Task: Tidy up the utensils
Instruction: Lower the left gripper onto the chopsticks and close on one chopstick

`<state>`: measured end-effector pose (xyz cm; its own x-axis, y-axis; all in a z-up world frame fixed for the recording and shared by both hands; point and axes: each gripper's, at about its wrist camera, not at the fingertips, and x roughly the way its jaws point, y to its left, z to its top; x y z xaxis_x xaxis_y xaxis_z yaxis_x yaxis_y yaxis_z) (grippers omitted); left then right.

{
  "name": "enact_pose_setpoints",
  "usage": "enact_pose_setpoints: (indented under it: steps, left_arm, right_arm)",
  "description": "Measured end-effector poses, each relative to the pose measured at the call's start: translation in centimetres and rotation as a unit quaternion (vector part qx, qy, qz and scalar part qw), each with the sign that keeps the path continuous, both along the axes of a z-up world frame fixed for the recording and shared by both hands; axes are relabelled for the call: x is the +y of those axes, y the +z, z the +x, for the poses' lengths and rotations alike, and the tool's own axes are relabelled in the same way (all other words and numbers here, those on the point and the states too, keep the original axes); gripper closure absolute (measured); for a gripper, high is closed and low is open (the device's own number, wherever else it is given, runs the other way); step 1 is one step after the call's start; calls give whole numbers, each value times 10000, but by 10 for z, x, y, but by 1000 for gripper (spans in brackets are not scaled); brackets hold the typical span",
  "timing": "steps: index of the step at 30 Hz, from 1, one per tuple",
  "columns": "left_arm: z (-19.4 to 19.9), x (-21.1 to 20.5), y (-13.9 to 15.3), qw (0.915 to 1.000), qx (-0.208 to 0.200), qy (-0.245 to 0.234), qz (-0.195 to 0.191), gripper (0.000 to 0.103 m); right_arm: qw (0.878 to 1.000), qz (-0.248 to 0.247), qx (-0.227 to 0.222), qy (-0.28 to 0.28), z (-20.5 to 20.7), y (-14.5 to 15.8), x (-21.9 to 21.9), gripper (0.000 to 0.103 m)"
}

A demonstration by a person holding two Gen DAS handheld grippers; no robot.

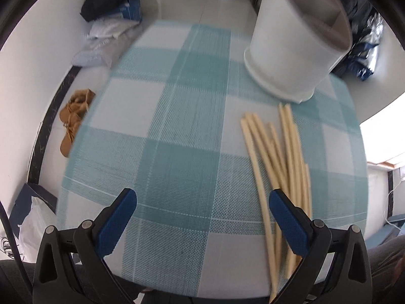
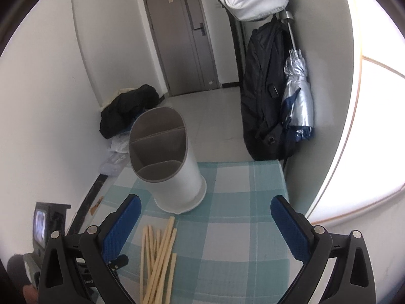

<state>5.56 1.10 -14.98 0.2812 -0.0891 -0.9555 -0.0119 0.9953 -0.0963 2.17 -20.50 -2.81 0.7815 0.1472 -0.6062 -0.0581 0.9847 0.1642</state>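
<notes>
Nearest, the left gripper and right gripper both hover with jaws spread wide, holding nothing; their pads are blue and ribbed. Beyond, a loose bundle of pale, slender, round chopsticks lies flat on the teal-and-white checked woven tablecloth, long axes running from the near edge toward the holder. Farther, the white cylindrical utensil holder stands upright, its grey interior split into compartments.

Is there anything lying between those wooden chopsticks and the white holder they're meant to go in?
Nothing visible. Only bare checked tablecloth separates the chopsticks from the white holder, whose compartments look empty. Both tongs, left and right, are open.
</notes>
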Motion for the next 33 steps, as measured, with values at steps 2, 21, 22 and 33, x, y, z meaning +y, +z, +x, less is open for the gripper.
enact_pose_setpoints:
  steps: [2, 21, 22, 33]
  left_arm:
    - [3, -6, -4, 9998, 61, -67, 181, 11]
    - [35, -18, 6, 9989, -37, 19, 464, 29]
    - [37, -18, 4, 9989, -51, 12, 464, 39]
    - [49, -31, 2, 9972, 10, -383, 638, 100]
  right_arm:
    - [9999, 80, 89, 7, 5, -3, -2, 0]
    - [9985, 314, 440, -47, 26, -13, -17, 0]
    - [9985, 312, 455, -31, 26, -14, -17, 0]
    - [9979, 228, 607, 85, 30, -15, -14, 0]
